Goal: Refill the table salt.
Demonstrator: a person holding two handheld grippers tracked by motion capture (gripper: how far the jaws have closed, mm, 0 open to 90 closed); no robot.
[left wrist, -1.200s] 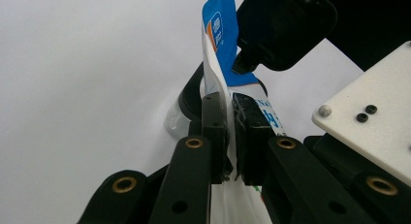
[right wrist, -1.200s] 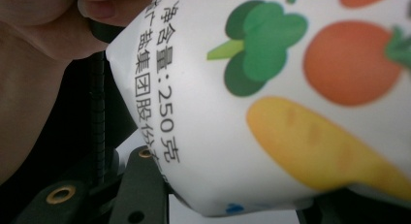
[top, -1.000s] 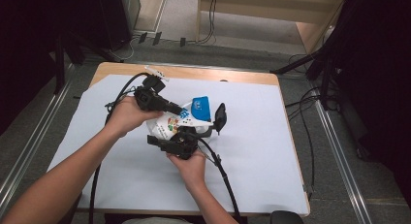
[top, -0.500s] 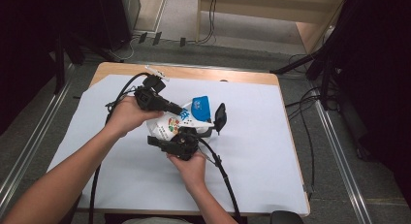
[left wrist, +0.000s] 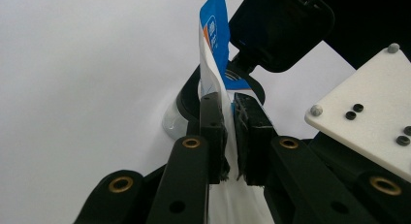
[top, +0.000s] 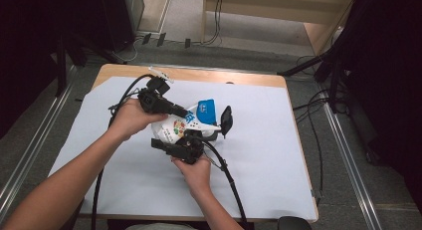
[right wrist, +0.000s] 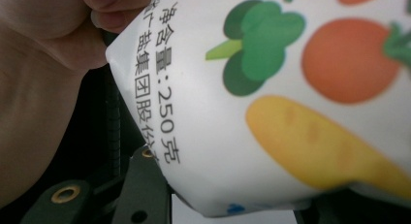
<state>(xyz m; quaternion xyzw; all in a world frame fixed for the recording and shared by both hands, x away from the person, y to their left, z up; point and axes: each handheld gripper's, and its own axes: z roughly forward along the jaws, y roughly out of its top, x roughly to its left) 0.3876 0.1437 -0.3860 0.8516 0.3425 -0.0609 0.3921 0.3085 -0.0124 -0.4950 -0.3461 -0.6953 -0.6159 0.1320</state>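
Right now you have both hands over the middle of the worktop point(top: 278, 155), which is covered by a white sheet, and both are on the same white pouch point(top: 180, 129) (vegetables printed on its side, a blue top end).

Your left gripper point(top: 185, 113) comes in from the left in the high view. Its fingers point(left wrist: 212, 132) are closed tight on the pouch's flat white edge, as the left gripper view shows: the two pads pinch the thin film between them, and the blue end of the pouch rises just beyond them.

Your right gripper point(top: 186, 140) sits just below the pouch in the high view, at its near side. In the right gripper view the pouch's bulging printed side point(right wrist: 271, 103) lies right against the camera, with one black finger point(right wrist: 140, 190) touching its lower left edge. The other finger is hidden, so the fingers seem to grip the pouch's body, though the contact on the far side cannot be seen.

A black container with a hinged lid point(top: 226, 121) stands just right of the pouch, its lid flipped up. In the left gripper view its round opening point(left wrist: 232, 81) sits directly behind the pouch's blue end.
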